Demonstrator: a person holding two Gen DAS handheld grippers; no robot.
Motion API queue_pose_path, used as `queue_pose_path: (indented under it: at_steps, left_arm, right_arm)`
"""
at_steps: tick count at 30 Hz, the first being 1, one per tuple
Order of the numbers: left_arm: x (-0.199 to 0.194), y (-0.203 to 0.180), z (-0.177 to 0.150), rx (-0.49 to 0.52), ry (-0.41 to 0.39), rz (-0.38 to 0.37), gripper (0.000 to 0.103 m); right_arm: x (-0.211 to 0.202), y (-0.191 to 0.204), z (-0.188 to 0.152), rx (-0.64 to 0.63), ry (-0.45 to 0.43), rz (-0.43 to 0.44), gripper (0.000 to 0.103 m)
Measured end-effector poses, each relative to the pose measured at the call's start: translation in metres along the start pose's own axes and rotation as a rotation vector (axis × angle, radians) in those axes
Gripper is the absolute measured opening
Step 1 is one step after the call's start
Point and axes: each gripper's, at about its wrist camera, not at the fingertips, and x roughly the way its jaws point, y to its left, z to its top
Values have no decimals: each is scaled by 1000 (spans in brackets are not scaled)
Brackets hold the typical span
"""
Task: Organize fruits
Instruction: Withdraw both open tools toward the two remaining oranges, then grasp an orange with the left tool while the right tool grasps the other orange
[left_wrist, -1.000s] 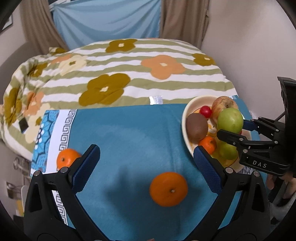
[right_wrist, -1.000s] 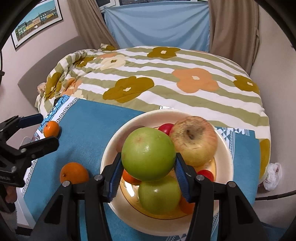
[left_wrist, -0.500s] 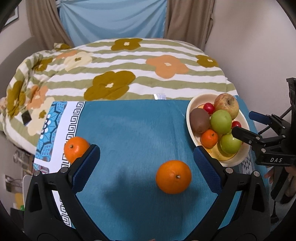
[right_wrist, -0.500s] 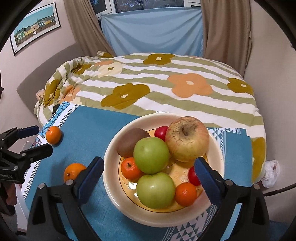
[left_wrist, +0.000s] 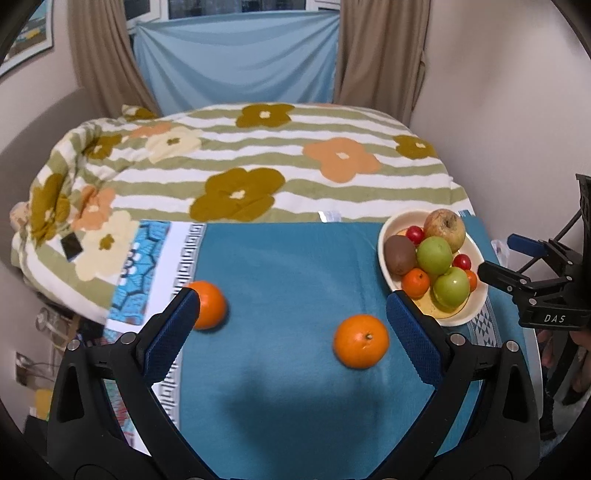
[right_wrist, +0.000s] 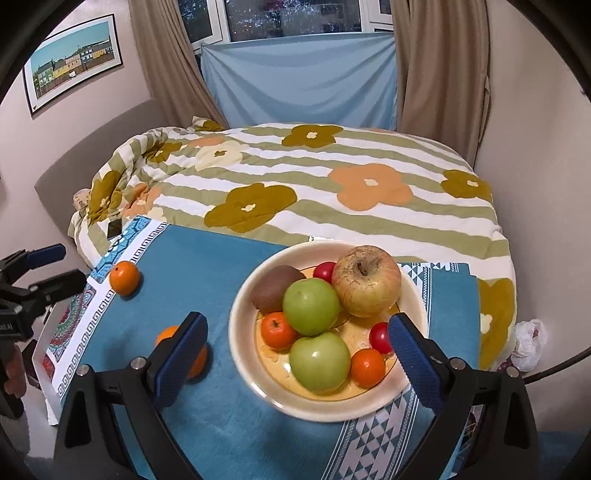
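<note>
On the blue-clothed surface (left_wrist: 288, 266) at the foot of the bed, most of the fruit already sits in the cream bowl (right_wrist: 243, 354) — a russet apple (right_wrist: 365, 281), two green apples, a kiwi (right_wrist: 275, 291), small tangerines and cherry tomatoes. The right claw (right_wrist: 295, 363) hangs above the bowl with its blue pads spread wide and nothing between them. None of the fruit is gripped; the upper green apple (right_wrist: 311, 306) rests on the pile, clear of both pads.

Two oranges are not yet in the bowl. From the left wrist view, the nearer orange (left_wrist: 361, 341) lies at about 4 o'clock from the cloth's centre, just beside the bowl's rim, and the far orange (left_wrist: 208, 304) lies at about 8 o'clock by the patterned border (left_wrist: 184, 258), half hidden behind a pad. The left claw (left_wrist: 291, 330) is also spread apart and empty, poised over the cloth between them.

I'd judge the sorting nearly done, with a placement just finished and the loose oranges next. That calls for lowering an empty claw over one orange, centring the pads on its widest part, then closing gently — round fruit on soft cloth may roll.
</note>
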Motion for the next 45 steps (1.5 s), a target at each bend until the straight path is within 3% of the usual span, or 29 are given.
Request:
queue_pose_path:
  at_steps: [11, 21, 35, 45]
  left_arm:
    - [-30, 59, -10, 35, 7, 21, 103]
    - [-24, 99, -9, 109, 34, -30, 103]
    - [42, 129, -17, 248, 115, -124, 103]
    - [100, 120, -23, 284, 142, -139, 103]
  right_arm:
    - [-21, 50, -7, 45, 38, -50, 98]
    - [-20, 101, -18, 134, 68, -125, 98]
    - [22, 138, -47, 311, 140, -244, 98]
    - [60, 137, -60, 357, 169, -251, 98]
